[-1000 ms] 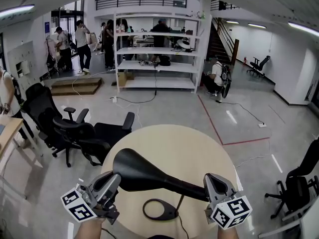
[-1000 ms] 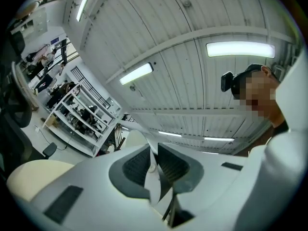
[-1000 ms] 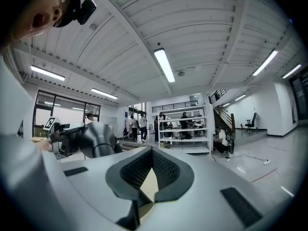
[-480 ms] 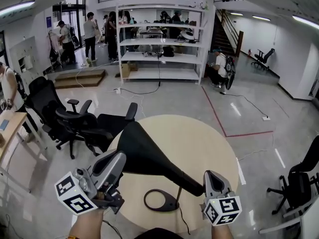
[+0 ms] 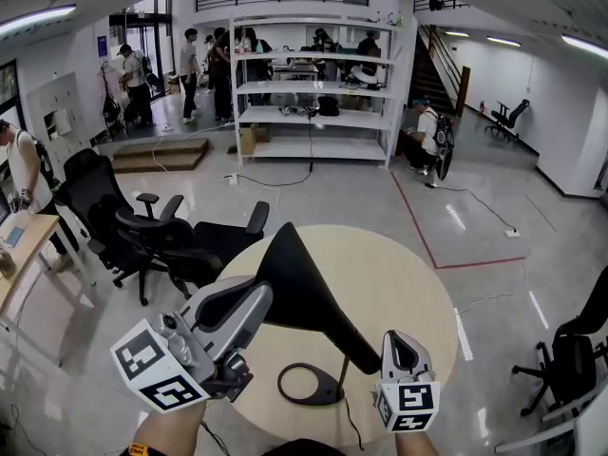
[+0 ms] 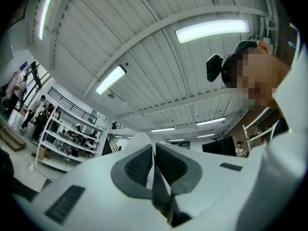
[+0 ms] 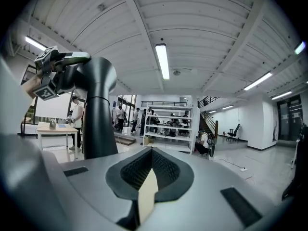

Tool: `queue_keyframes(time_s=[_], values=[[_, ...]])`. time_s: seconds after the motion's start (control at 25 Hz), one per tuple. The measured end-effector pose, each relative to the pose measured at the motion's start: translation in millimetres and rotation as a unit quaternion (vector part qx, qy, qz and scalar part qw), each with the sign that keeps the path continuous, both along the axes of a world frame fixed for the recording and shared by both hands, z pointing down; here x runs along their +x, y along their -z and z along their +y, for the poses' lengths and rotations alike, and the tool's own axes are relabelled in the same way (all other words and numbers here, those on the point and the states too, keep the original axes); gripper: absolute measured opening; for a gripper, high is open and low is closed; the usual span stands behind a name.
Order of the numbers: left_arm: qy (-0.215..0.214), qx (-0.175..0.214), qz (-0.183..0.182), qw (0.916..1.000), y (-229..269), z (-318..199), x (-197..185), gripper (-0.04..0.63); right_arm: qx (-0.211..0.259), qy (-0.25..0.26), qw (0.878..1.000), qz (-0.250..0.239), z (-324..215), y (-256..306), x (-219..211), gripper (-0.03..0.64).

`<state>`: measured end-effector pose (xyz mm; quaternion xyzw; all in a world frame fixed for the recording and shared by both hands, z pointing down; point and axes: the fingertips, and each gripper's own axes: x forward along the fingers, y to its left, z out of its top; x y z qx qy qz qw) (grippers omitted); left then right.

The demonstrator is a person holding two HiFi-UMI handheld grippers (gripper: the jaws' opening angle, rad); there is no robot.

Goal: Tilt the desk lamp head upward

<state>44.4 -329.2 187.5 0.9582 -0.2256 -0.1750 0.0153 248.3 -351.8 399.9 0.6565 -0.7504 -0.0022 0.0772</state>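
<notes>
Pinches the thin dark rim of the lamp head (image 5: 302,288) in the left gripper (image 5: 258,302), having just closed the jaws further onto it; pads almost together, with only that edge between.

Holds the right gripper (image 5: 396,345) low at the other end, just beside the joint of head and thin stem (image 5: 343,376); jaws there pressed together on nothing (lamp head seen in the right gripper view as a dark column to the left of them, not between).

Lamp head steeply tilted above the round surface (image 5: 399,274). Long axis from the neck, low and near the right gripper, up and away to the pointed tip past the left jaws.

Seems mostly done as a task, judging by this slope.

For any more tilt, depends on one relation: left jaws near the free wide end, hinge at the low end by the right gripper. Needs therefore an arc up and back around the neck, not a straight lift. Otherwise risks dragging the ring base (image 5: 331,394) across the surface.
</notes>
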Motion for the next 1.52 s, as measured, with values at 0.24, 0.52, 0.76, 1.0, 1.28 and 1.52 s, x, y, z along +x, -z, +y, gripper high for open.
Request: queue_keyframes(time_s=[0.24,0.52,0.76,1.0,1.28,1.52], values=[[0.008,0.016,-0.029,0.9994,9.8,5.1,13.5,0.069,-0.001,-0.011,1.0,0.021,-0.5,0.9,-0.6,0.009],[0.004,0.011,-0.011,0.9999,11.7,1.2,-1.3,0.071,-0.002,-0.007,1.0,-0.001,-3.2,1.7,-9.0,0.009],[-0.001,0.027,0.027,0.9993,6.4,9.4,-21.5,0.071,-0.013,-0.011,1.0,-0.012,-1.7,-6.2,-9.1,0.011],[0.004,0.024,0.054,0.9983,1.9,7.2,-37.5,0.071,-0.016,-0.019,1.0,-0.014,4.1,-4.3,-12.6,0.011],[0.063,-0.026,0.078,0.9947,-36.7,-10.6,-84.3,0.071,-0.021,-0.03,0.999,-0.024,29.4,-5.5,-22.9,0.011],[0.101,-0.079,0.019,0.9916,-122.5,-20.3,-84.5,0.071,-0.024,-0.044,0.998,-0.029,53.3,-14.6,-38.6,0.011]])
